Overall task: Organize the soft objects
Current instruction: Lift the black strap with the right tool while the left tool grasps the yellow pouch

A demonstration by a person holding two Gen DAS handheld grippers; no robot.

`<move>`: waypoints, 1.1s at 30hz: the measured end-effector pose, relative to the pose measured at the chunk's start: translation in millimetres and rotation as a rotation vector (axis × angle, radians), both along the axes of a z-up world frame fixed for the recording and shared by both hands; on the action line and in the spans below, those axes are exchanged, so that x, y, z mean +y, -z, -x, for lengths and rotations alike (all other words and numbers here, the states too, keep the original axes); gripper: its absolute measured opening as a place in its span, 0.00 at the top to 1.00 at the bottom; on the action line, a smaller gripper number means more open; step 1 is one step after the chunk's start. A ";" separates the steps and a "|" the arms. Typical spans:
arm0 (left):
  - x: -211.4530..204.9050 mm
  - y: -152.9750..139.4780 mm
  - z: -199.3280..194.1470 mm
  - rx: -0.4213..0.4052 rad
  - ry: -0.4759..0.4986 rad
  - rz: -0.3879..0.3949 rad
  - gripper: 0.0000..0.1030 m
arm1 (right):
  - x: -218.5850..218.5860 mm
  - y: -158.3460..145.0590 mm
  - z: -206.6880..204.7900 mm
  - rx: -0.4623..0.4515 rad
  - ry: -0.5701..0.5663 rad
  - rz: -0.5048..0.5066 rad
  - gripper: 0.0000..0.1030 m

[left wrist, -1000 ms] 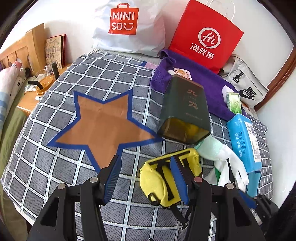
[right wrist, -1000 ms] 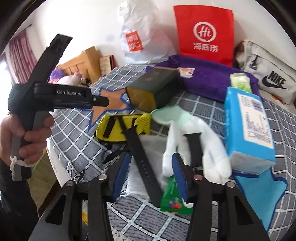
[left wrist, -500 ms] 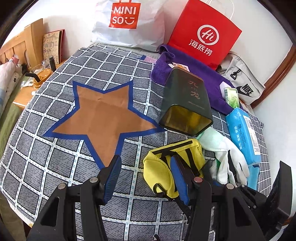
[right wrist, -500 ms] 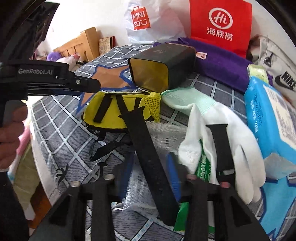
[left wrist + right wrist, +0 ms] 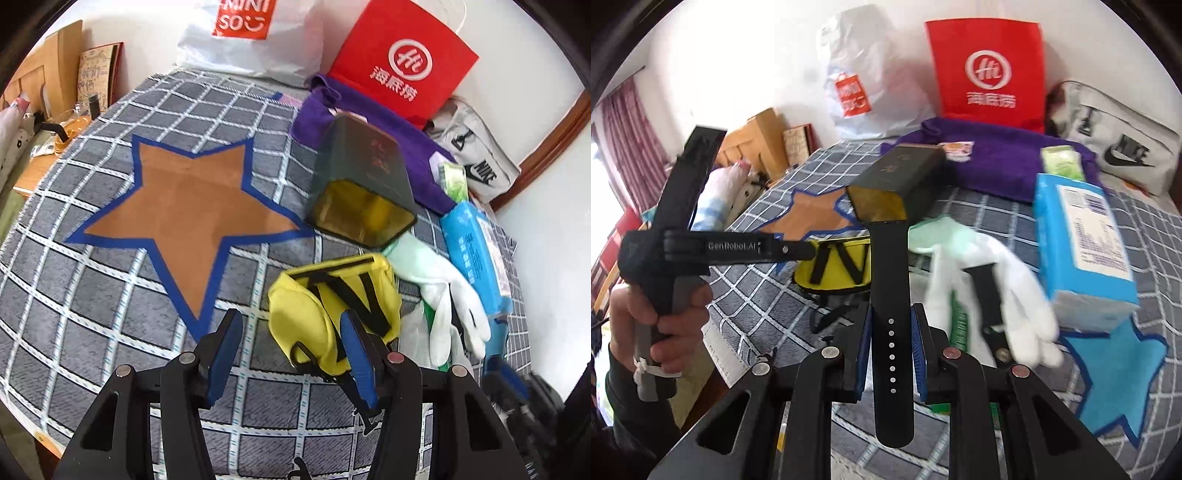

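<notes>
My right claw (image 5: 891,354) is clamped on the black strap (image 5: 890,295), lifted clear of the pile so it comes free of the gloves (image 5: 993,280); my left claw (image 5: 288,354) stands wide, right finger over the yellow pouch (image 5: 332,306), apparently lined up to take it; the pouch lies near the bed's (image 5: 110,295) front edge; beyond it the dark box (image 5: 362,199) lies on its side, mouth toward me.

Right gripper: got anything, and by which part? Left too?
The right gripper is shut on the black watch strap, clamped across its holed end. The left gripper is open, holding nothing, beside the yellow pouch.
</notes>
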State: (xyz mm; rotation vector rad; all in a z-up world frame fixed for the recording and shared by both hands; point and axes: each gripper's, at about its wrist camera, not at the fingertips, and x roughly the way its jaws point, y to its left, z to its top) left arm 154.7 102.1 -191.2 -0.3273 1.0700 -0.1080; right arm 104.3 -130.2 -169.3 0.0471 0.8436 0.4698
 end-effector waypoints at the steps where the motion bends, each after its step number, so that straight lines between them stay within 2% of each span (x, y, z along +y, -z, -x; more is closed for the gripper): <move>1: -2.9 2.5 -0.1 0.006 0.003 -0.003 0.50 | -7.9 -0.9 3.3 -0.001 0.015 -0.005 0.80; 5: -11.9 10.3 -2.3 0.018 0.007 -0.019 0.50 | -51.4 3.4 13.4 0.011 0.125 0.006 0.80; 8: -18.7 11.6 -2.4 -0.002 0.003 -0.063 0.50 | -77.6 11.4 17.3 0.032 0.199 0.025 0.80; 9: -20.4 11.4 -3.0 -0.005 0.002 -0.080 0.56 | -88.8 15.4 19.5 0.044 0.230 0.031 0.80; 12: -20.2 10.8 -5.1 -0.010 -0.009 -0.096 0.64 | -111.2 24.4 22.8 0.066 0.281 0.033 0.80; 14: -17.5 10.6 -5.6 -0.014 -0.016 -0.089 0.66 | -121.8 30.8 23.7 0.079 0.309 0.040 0.80; 16: -14.5 9.9 -4.8 -0.023 -0.019 -0.081 0.67 | -127.2 37.6 24.1 0.088 0.329 0.060 0.80; 19: -15.0 5.0 -2.9 -0.039 -0.019 -0.119 0.68 | -129.1 49.8 21.4 0.114 0.345 0.089 0.80; 22: -10.0 -2.6 0.7 -0.055 -0.030 -0.110 0.68 | -128.1 53.5 20.2 0.134 0.352 0.091 0.80; 33: 10.0 -37.0 6.9 -0.159 -0.010 -0.046 0.69 | -117.3 23.1 25.4 0.074 0.332 0.053 0.80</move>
